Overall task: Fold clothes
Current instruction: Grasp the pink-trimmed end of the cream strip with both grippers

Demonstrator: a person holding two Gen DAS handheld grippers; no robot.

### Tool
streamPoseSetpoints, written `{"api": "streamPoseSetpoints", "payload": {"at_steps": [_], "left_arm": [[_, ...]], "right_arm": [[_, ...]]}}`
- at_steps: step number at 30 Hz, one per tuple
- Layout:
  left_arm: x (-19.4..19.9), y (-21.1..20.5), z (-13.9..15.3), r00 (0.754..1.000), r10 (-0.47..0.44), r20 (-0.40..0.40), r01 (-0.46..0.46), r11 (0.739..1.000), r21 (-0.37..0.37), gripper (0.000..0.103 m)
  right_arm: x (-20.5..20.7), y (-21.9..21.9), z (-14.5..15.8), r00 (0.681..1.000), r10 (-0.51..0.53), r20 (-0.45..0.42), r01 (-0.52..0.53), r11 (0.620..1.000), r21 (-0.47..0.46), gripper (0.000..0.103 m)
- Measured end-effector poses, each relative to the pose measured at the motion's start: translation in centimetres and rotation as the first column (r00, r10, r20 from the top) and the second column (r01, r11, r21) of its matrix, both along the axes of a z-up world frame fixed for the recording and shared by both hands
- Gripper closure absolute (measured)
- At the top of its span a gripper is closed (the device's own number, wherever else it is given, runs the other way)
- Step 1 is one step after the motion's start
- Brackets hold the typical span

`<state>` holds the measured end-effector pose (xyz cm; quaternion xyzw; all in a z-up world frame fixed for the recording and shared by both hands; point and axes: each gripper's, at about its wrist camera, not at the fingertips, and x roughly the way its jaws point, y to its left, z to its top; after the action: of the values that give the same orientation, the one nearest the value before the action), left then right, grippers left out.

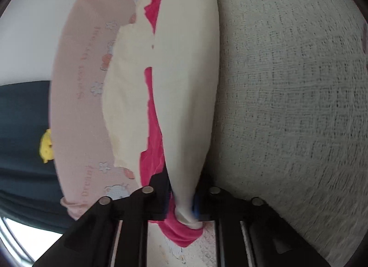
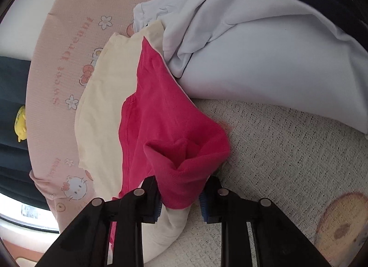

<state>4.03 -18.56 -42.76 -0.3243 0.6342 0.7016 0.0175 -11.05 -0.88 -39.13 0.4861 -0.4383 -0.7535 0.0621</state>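
Left wrist view: your left gripper (image 1: 184,207) pinches the cream-and-pink garment (image 1: 184,106); your right gripper's (image 2: 181,198) fingers clamp its pink fold.

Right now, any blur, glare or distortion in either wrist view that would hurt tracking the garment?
Left wrist: motion smear on the woven blanket at right, cream and pink garment soft-edged, strong fisheye bowing. Right wrist: sharper, garment folds and blanket weave crisp; blown-out bright patch at lower left. Both: dark vignette at the corners, soft even light, no hard shadows.
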Motion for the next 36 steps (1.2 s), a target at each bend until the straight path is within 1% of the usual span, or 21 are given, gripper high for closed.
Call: {"api": "streamPoseSetpoints", "payload": {"at_steps": [2, 4, 8, 10, 11, 14, 16, 17, 19, 22, 25, 29, 32, 36], "left_arm": [[-0.4, -0.2, 0.3, 1.0, 0.022, 0.01, -0.022, 0.999, 0.042, 0.094], [-0.8, -0.3, 0.5, 0.999, 0.043, 0.001, -0.042, 0.996, 0.081, 0.094], [-1.7, -0.2, 0.6, 0.997, 0.073, 0.0, -0.072, 0.993, 0.091, 0.094], [-2.8, 0.0, 0.7, 0.994, 0.108, 0.007, -0.108, 0.988, 0.11, 0.095], [-2.9, 0.1, 0.7, 0.993, 0.118, 0.014, -0.119, 0.987, 0.105, 0.095], [-2.5, 0.8, 0.4, 0.991, 0.128, 0.038, -0.13, 0.99, 0.06, 0.095], [-2.5, 1.1, 0.3, 0.991, 0.12, 0.06, -0.121, 0.993, 0.018, 0.093], [-2.5, 1.1, 0.4, 0.99, 0.121, 0.072, -0.122, 0.993, 0.01, 0.093], [-2.5, 1.1, 1.0, 0.987, 0.13, 0.091, -0.132, 0.991, 0.015, 0.093], [-2.9, 1.0, 2.0, 0.986, 0.143, 0.086, -0.146, 0.989, 0.027, 0.093], [-2.1, 0.8, 3.1, 0.985, 0.154, 0.075, -0.157, 0.986, 0.046, 0.093], [-1.2, 1.1, 4.1, 0.976, 0.176, 0.128, -0.191, 0.975, 0.113, 0.093], [-0.4, 1.7, 4.0, 0.976, 0.166, 0.144, -0.182, 0.977, 0.108, 0.093], [0.8, 2.0, 3.8, 0.971, 0.17, 0.169, -0.191, 0.975, 0.115, 0.093]], "right_arm": [[-0.1, 0.0, 0.0, 1.0, 0.01, -0.004, -0.01, 1.0, 0.002, 0.081], [-0.1, 0.0, -0.1, 1.0, 0.018, -0.021, -0.018, 1.0, 0.0, 0.081], [-0.6, -0.2, 0.0, 0.998, 0.045, -0.035, -0.045, 0.999, 0.022, 0.081], [-0.7, -0.7, 0.7, 0.997, 0.076, -0.023, -0.074, 0.994, 0.082, 0.081], [-0.6, -0.9, 1.0, 0.996, 0.093, -0.013, -0.091, 0.989, 0.119, 0.081], [-0.7, -1.7, 2.1, 0.989, 0.145, 0.024, -0.147, 0.963, 0.227, 0.08], [-1.4, -2.4, 2.9, 0.98, 0.19, 0.061, -0.199, 0.936, 0.289, 0.081], [-1.6, -2.7, 3.2, 0.975, 0.208, 0.077, -0.222, 0.923, 0.315, 0.081], [-1.7, -3.0, 3.9, 0.967, 0.235, 0.098, -0.255, 0.899, 0.355, 0.082], [-1.1, -3.2, 5.0, 0.958, 0.268, 0.105, -0.287, 0.871, 0.4, 0.083], [-0.1, -2.8, 5.9, 0.95, 0.3, 0.084, -0.308, 0.862, 0.403, 0.083], [0.2, -1.8, 6.5, 0.95, 0.299, 0.086, -0.309, 0.876, 0.37, 0.083], [-0.9, -1.6, 6.5, 0.952, 0.291, 0.099, -0.307, 0.888, 0.343, 0.084], [0.2, 0.0, 5.7, 0.95, 0.28, 0.137, -0.308, 0.91, 0.278, 0.084]]}}
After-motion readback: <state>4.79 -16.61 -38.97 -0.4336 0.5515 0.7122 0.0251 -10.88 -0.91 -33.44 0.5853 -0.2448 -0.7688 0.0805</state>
